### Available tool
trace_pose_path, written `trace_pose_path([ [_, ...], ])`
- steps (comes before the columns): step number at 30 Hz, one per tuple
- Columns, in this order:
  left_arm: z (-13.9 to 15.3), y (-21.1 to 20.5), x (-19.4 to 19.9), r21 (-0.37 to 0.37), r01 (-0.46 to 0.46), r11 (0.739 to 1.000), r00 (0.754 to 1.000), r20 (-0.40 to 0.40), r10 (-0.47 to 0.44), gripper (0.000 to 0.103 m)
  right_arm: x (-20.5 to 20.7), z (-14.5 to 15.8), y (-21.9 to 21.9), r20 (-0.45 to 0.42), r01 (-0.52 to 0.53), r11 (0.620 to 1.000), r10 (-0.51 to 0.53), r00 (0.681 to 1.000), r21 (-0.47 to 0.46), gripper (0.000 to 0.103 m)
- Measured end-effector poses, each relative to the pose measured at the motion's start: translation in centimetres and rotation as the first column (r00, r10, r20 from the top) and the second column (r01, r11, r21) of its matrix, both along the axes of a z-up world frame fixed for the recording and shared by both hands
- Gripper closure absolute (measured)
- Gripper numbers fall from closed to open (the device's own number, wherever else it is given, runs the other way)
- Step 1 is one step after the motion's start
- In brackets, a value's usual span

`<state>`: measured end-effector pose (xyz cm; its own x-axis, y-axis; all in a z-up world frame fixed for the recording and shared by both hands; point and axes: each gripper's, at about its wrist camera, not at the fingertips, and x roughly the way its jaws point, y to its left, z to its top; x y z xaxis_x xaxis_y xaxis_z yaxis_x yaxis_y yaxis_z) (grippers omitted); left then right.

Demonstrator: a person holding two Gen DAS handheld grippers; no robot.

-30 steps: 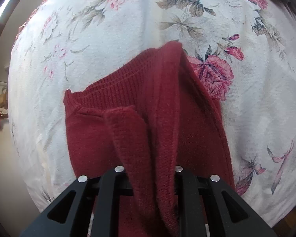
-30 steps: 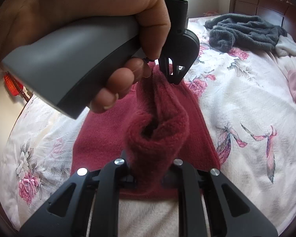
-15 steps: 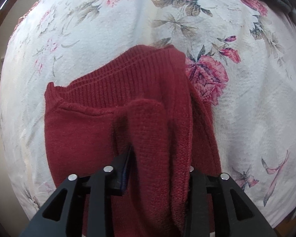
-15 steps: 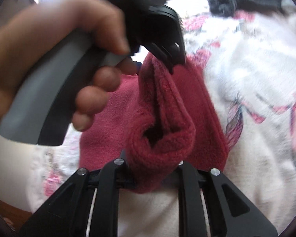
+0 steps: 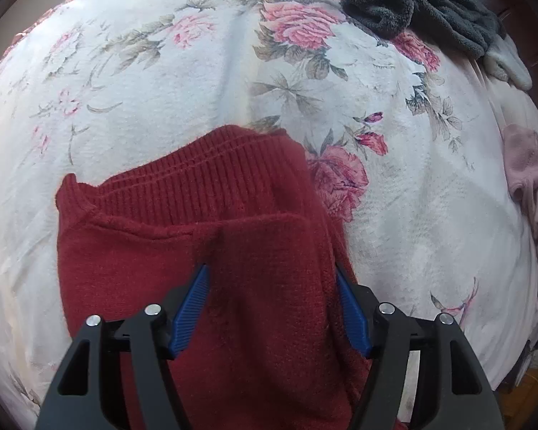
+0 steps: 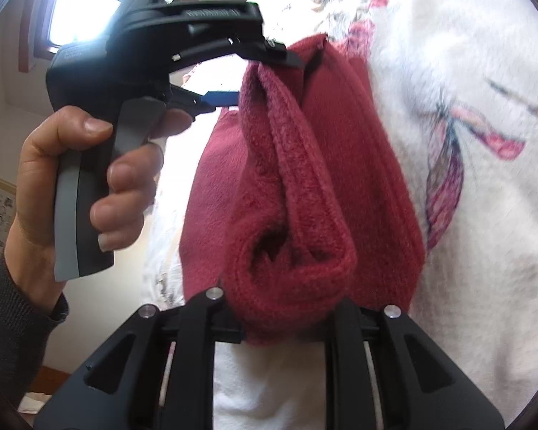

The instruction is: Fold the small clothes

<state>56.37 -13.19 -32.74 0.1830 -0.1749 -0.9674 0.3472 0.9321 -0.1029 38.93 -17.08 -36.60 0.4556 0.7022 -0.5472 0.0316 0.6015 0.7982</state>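
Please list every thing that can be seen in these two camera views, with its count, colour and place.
red knit garment: one, dark red, on the near part of the bed, partly folded
bedspread: one, white with pink roses, under everything
grey fleece clothing: one heap, dark grey, far right of the bed
pink garment: one, pale pink, right edge
left gripper: black with blue pads, open, around a fold
right gripper: black, a rolled fold between its fingers
hand: one, holding the left gripper's handle
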Motion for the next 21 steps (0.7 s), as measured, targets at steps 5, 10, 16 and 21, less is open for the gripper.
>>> trace_pose_path([
  [5,3.1,2.8,-0.1,-0.130,-0.036,0.991,0.993,0.108,0.050,0.026,-0.9,-0.7,-1.9,-0.010,-0.010,1.000,0.010,1.000,0.020,0.068],
  [10,4.7,5.7,-0.5,-0.175,0.021,0.984,0.981,0.194,0.013,0.019,0.1,-1.0,-3.8,-0.023,-0.064,0.996,0.066,0.998,0.056,0.058],
  [16,2.9,11.5,-5.8,-0.441,0.022,0.897,0.999,0.046,-0.002,0.020,3.7,-1.2,-5.6,-0.053,-0.112,0.986,0.120,0.991,0.127,0.054],
  [21,-0.4,15.8,-11.2,-0.543,-0.043,0.838,0.999,-0.023,0.036,0.021,8.5,-1.5,-6.4,-0.087,-0.124,0.985,0.134,0.987,0.121,0.054],
])
